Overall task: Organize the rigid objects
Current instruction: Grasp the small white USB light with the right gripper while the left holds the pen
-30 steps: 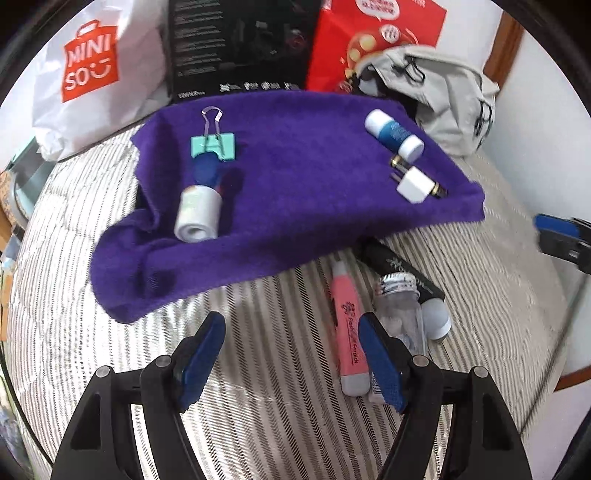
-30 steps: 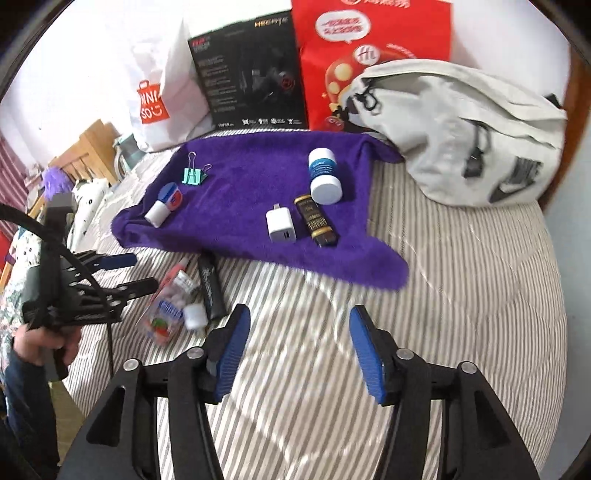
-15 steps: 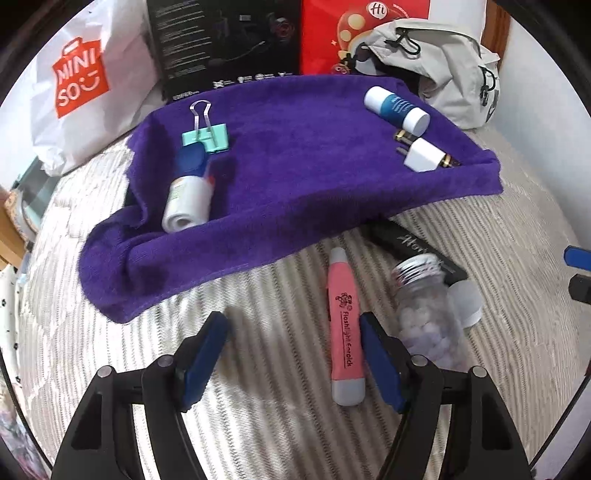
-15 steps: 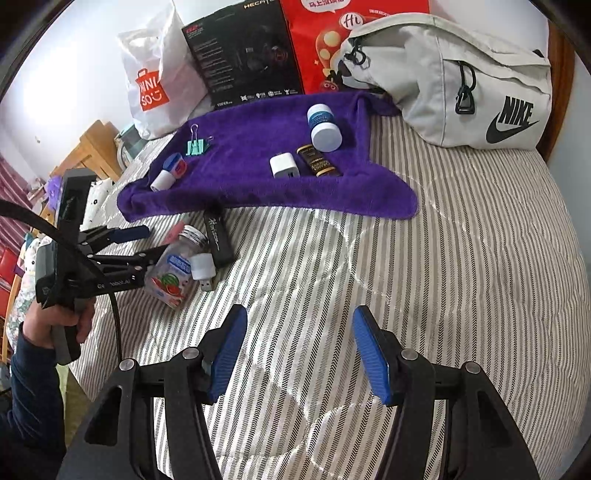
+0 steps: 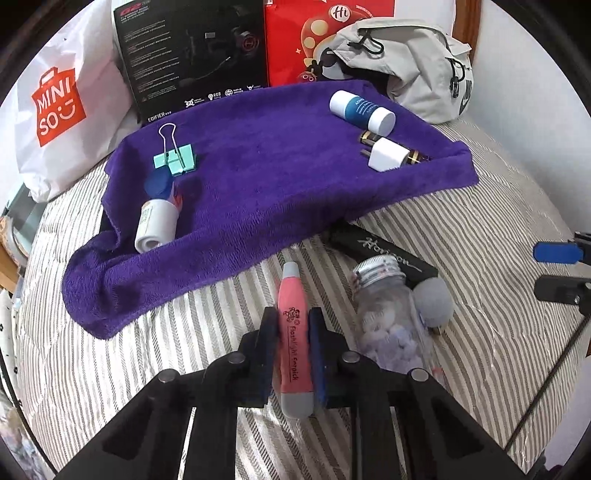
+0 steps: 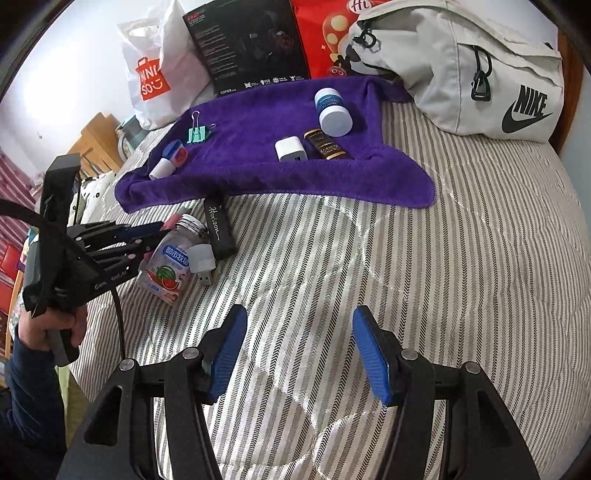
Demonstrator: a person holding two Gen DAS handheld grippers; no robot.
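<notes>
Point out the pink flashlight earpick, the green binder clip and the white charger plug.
pink flashlight earpick (image 5: 292,325), left wrist view, pink barrel.
green binder clip (image 5: 175,158), left wrist view, clip body.
white charger plug (image 6: 291,149), right wrist view, top face.

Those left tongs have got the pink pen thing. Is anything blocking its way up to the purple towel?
Nothing visible does. The left tongs are shut on the pink pen, whose tip points at the purple towel; only bare striped bedding lies between. The clear bottle and black case lie off to the right.

A striped bed (image 6: 461,258) carries everything. At its far end, a grey Nike bag (image 6: 465,70) lies rightmost; left of the bag stand a red carton (image 5: 325,33), a black box (image 5: 192,48) and a white Miniso bag (image 5: 62,110).
</notes>
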